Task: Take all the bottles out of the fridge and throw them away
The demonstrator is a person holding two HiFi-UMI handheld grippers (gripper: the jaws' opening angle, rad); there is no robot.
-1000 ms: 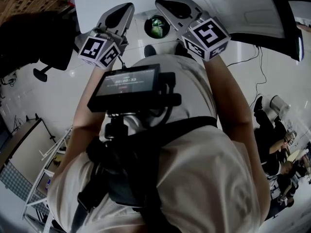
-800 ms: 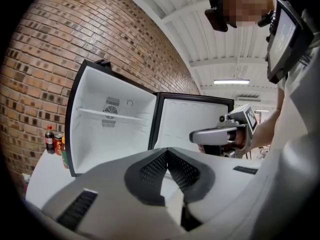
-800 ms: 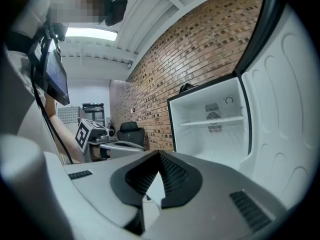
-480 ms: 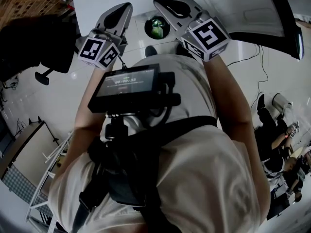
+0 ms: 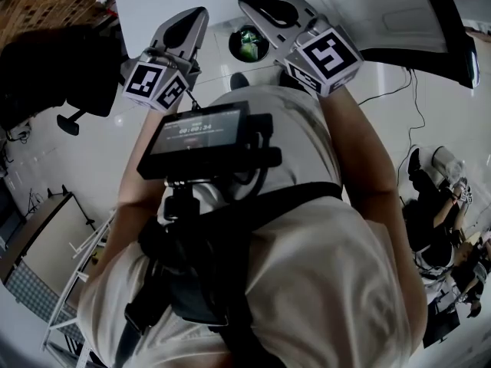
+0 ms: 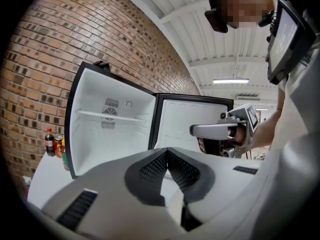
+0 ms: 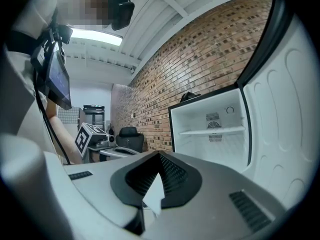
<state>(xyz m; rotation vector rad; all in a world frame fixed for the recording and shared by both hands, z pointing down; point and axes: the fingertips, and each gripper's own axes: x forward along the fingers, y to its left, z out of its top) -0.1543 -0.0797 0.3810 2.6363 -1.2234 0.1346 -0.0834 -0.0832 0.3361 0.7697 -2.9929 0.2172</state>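
The fridge (image 6: 112,129) stands open with its door (image 6: 192,124) swung right; its white inside shows one bare shelf and no bottles. Down on the floor a round bin (image 5: 248,42) holds something green. My left gripper (image 5: 196,14) is raised beside my right gripper (image 5: 250,2), both above the bin in the head view. Each one's jaws meet at the tips with nothing between them, as seen at the left gripper (image 6: 166,152) and the right gripper (image 7: 159,155). The right gripper's body (image 6: 215,130) shows in the left gripper view.
A dark bottle (image 6: 49,142) and cans stand on a white surface left of the fridge, against the brick wall. A black office chair (image 5: 65,67) is at my left. A cable (image 5: 410,113) runs over the floor at right, where people sit (image 5: 433,221).
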